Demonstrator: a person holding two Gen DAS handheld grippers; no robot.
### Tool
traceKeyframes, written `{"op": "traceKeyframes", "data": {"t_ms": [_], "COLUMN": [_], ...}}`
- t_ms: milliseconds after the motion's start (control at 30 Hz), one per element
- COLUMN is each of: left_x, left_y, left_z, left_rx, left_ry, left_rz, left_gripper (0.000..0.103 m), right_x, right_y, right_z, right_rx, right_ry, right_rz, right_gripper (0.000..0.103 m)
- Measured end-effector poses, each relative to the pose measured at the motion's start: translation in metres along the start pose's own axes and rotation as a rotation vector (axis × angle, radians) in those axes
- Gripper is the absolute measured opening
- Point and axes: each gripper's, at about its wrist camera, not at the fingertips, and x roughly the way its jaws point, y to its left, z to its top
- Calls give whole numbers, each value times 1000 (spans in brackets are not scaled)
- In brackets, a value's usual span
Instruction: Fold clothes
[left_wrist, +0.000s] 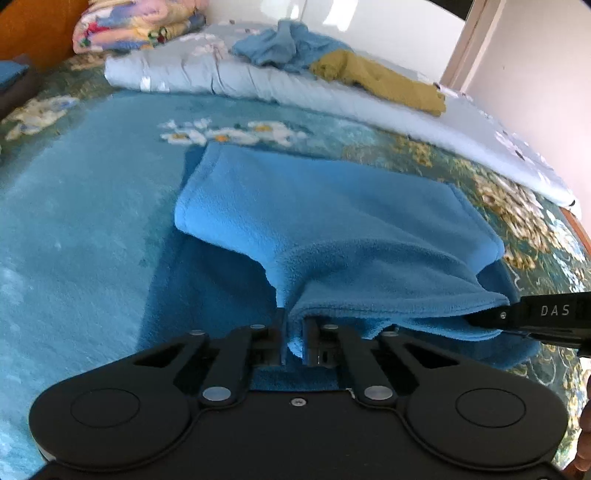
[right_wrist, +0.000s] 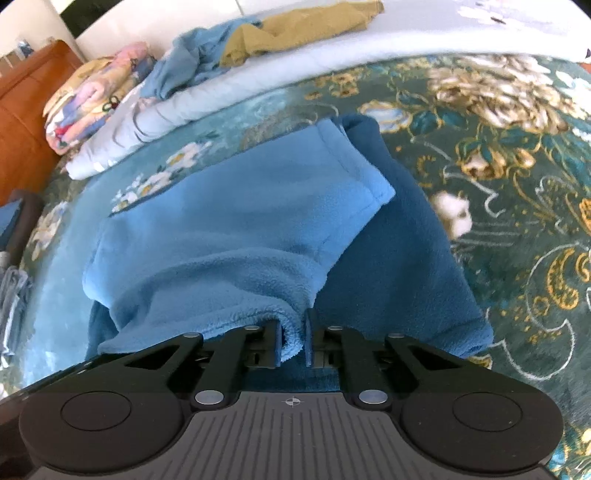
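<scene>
Mid-fold: left gripper (left_wrist: 294, 338) & right gripper (right_wrist: 293, 341) each clamped on near edge of the light-blue fleece garment (left_wrist: 325, 236), lying on the floral teal bedspread (left_wrist: 92, 221); next, prob. lift both corners together w/ even tension and carry the edge across.

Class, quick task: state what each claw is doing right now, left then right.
Left claw: shut on the blue fleece, near edge.
Right claw: shut on the same fleece edge.
</scene>
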Motion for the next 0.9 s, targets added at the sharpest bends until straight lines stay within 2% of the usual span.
{"op": "traceKeyframes", "data": {"t_ms": [167,367,633,900], "left_x": [-23,-9,8,-11], "left_y": [0,4,3,8], "left_z": [-4,-25,-39,-24], "left_rx": [-24,-30,40,31], "left_ry": [-65,-13,8,37], "left_rz": [5,37,64,-25], "left_gripper": [4,5,7,9], "right_x": [-21,-7,12,1], "right_y": [4,-2,-8,-9], "right_z": [-4,-21,-32,-25], "right_rx": [-38,-36,-24,-38], "right_ry": [-56,-4,30,52], "right_rz": [21,-5,-22,16], "right_gripper": [9,9,9,17]}}
